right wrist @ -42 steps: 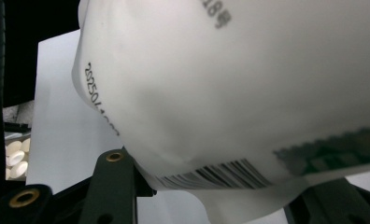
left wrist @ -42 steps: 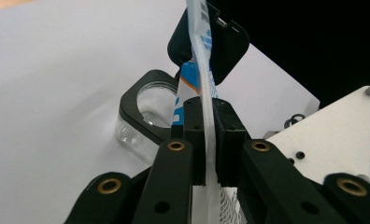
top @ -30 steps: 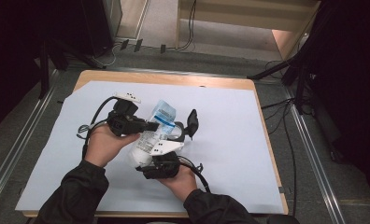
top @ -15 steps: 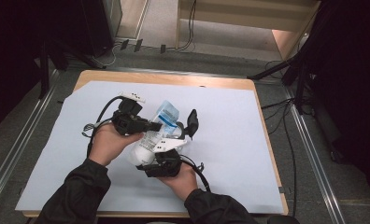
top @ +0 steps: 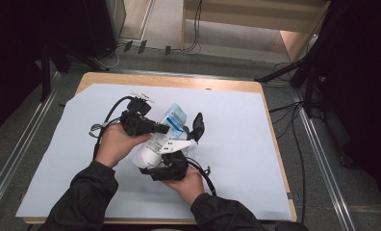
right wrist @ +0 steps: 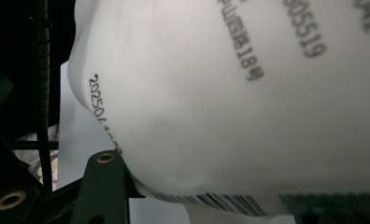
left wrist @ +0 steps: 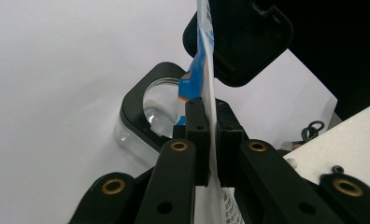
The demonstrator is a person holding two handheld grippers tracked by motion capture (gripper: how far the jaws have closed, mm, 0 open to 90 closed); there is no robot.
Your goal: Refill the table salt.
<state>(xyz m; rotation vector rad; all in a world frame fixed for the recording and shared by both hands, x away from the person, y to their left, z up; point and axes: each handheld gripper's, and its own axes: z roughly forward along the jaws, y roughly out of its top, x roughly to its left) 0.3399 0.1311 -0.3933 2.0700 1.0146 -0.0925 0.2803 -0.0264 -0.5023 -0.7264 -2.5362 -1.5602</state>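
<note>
Our left gripper point(left wrist: 210, 140) pinches the pouch's point(top: 167, 129) flat edge; our right gripper point(top: 171, 156) clasps its body (bulging); overtight pulling could tear it.

Both forearms, in dark sleeves, come in over the near edge of the tabletop and angle toward each other near its middle. The left hand point(top: 115, 144) holds the left gripper point(top: 165, 129) roughly level, pointing toward the right edge, its jaws pinched tight on a thin sheet. The right hand point(top: 184, 183) sits nearer the near edge, carrying the right gripper point(top: 191, 137) pointing away toward the far edge, its jaws partway apart around something bulky.
</note>
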